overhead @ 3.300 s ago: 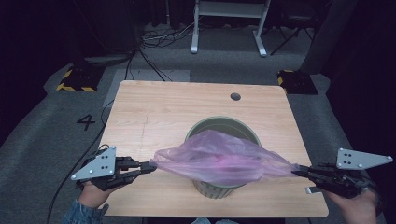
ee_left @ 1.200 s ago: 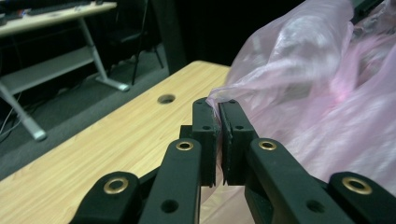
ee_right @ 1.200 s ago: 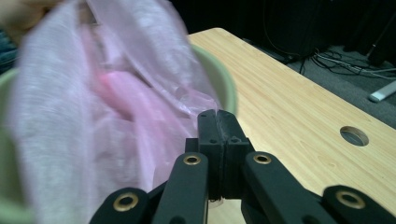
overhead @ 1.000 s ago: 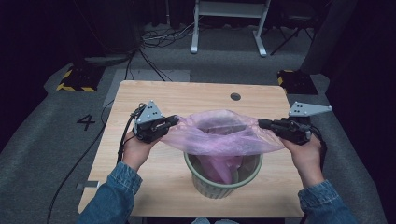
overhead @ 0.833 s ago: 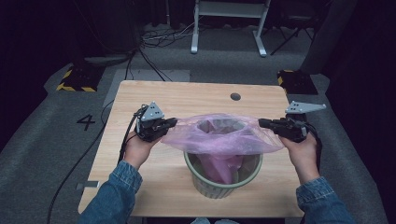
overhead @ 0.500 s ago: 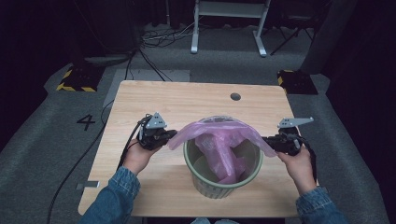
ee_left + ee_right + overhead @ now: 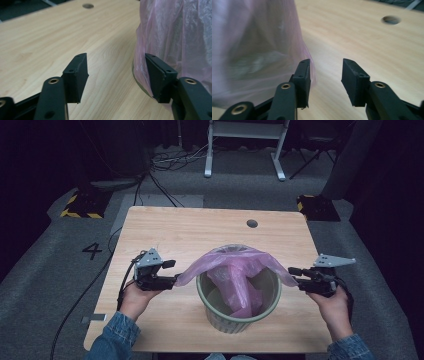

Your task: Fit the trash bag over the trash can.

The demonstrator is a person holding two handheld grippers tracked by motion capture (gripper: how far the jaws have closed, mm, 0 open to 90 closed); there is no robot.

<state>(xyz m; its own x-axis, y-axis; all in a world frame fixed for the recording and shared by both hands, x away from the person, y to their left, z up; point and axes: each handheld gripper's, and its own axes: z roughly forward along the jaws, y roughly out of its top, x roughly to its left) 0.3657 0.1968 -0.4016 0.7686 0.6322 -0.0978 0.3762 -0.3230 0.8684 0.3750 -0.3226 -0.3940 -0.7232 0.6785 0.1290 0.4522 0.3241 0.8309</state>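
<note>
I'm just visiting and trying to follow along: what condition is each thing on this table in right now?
Thin pink plastic bag: draped into and over the bin, its edges spread out past the rim on both sides.
Round green waste bin: upright on the table, partly lined.
Left gripper: open, one jaw touching the bag.
Right gripper: open, beside the bag.
Light wooden table: bare around the bin.

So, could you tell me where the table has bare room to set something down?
The far half of the table, between the bin and the round hole, is bare. The near middle is crowded: the bin, pink bag, left gripper and right gripper.
</note>
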